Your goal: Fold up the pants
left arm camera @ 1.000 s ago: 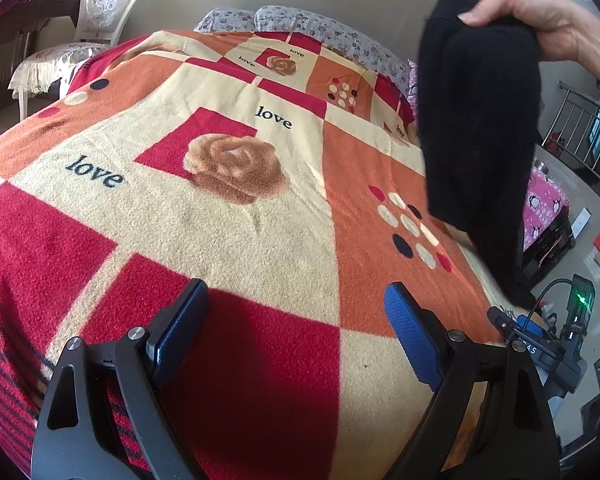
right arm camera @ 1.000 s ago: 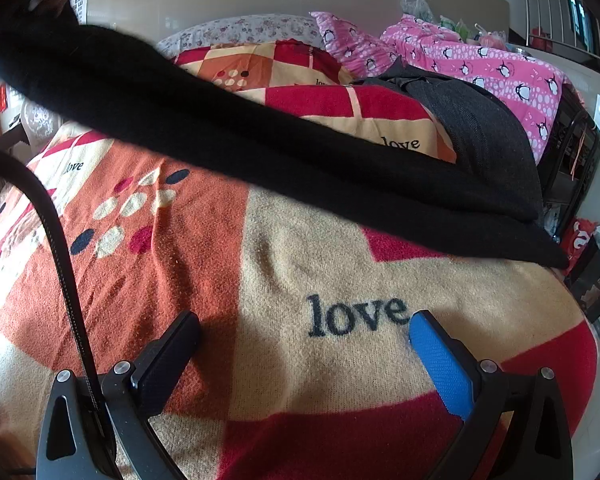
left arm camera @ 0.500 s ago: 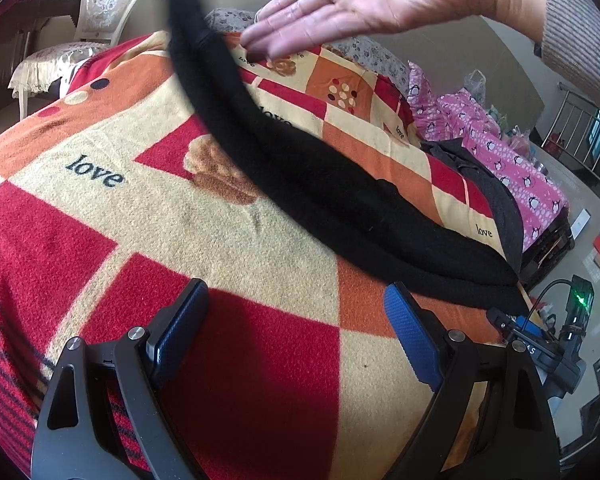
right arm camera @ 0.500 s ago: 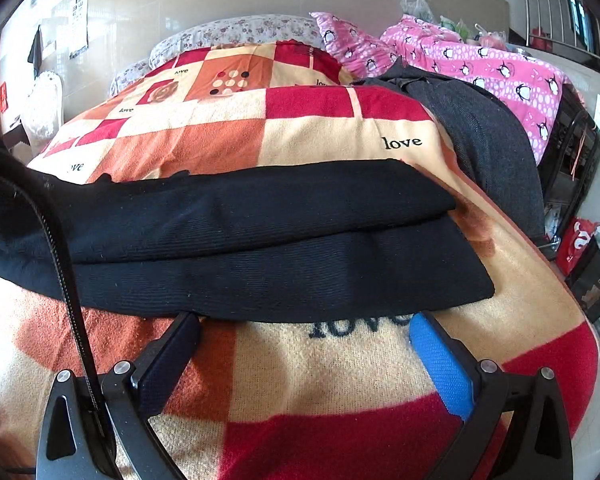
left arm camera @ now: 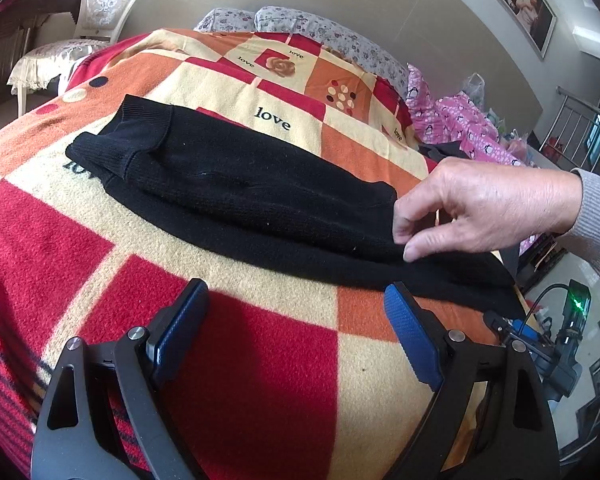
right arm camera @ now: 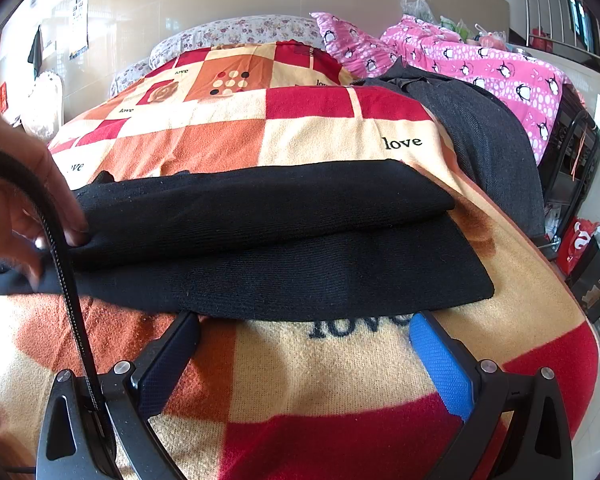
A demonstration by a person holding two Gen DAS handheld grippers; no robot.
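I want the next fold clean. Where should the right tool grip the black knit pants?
Probably the near right corner of the black knit pants, approached low from the bed's near edge: that single bottom layer lies flat and exposed just ahead of the open right tool.

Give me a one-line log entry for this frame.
left gripper: open, empty | right gripper: open, empty | bare hand: pinching black pants | pants: flat on blanket

The blanket (left arm camera: 284,92) reads "love" in several squares.

My black knit pants (left arm camera: 236,184) (right arm camera: 268,240) lie flat on the bed, folded lengthwise, one leg stacked on the other.
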